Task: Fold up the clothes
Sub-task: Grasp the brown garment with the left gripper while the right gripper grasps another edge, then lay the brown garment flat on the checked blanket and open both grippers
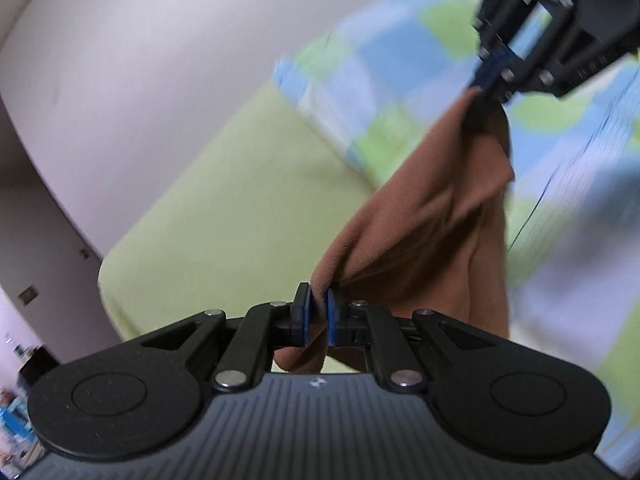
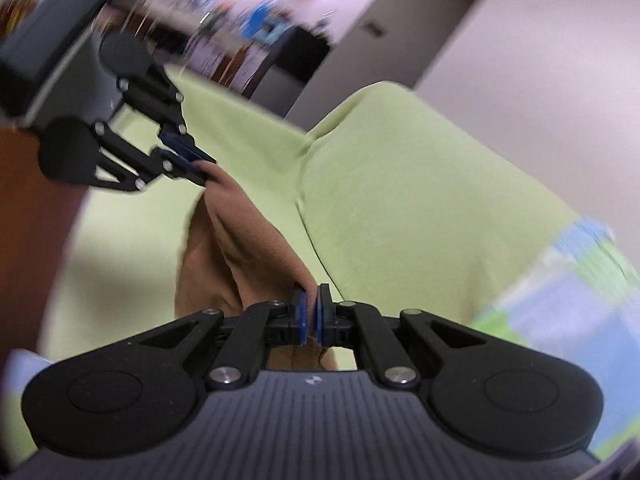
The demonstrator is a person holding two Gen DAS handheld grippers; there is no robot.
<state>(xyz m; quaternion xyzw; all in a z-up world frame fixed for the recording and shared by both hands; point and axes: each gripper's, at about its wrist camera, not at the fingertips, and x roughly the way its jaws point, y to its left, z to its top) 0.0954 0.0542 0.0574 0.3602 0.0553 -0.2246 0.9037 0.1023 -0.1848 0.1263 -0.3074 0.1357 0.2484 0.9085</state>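
A brown garment (image 1: 432,220) hangs stretched between two handheld grippers above a bed.

The left gripper (image 1: 318,312) is clamped on one bunched edge of the cloth, its blue pads nearly together; the right gripper (image 2: 311,312) pinches another edge (pads all but touching). Beneath the garment lies a light green sheet (image 1: 224,200), with a blue-and-green patterned blanket (image 1: 384,80) beside it, blurred.
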